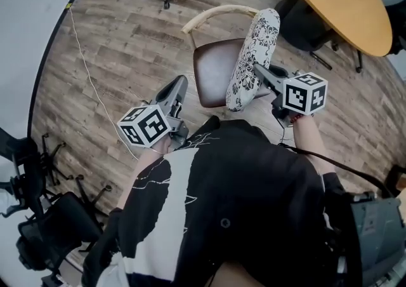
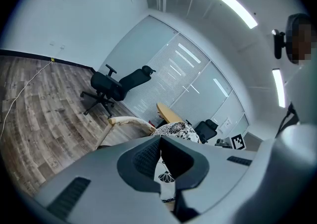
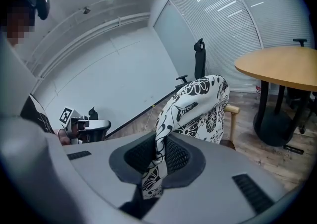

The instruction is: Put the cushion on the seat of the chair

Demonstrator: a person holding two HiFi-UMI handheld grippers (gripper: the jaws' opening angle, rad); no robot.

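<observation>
One black-and-white floral cushion [image 1: 254,57], on edge over the chair [image 1: 212,71], pinched by right claw [image 1: 258,70], left claw [image 1: 182,82] together.

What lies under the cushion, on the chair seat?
The brown seat is bare where it shows. The cushion, pinched by the right gripper, stands on edge over its right side; that strip beneath is covered.
</observation>
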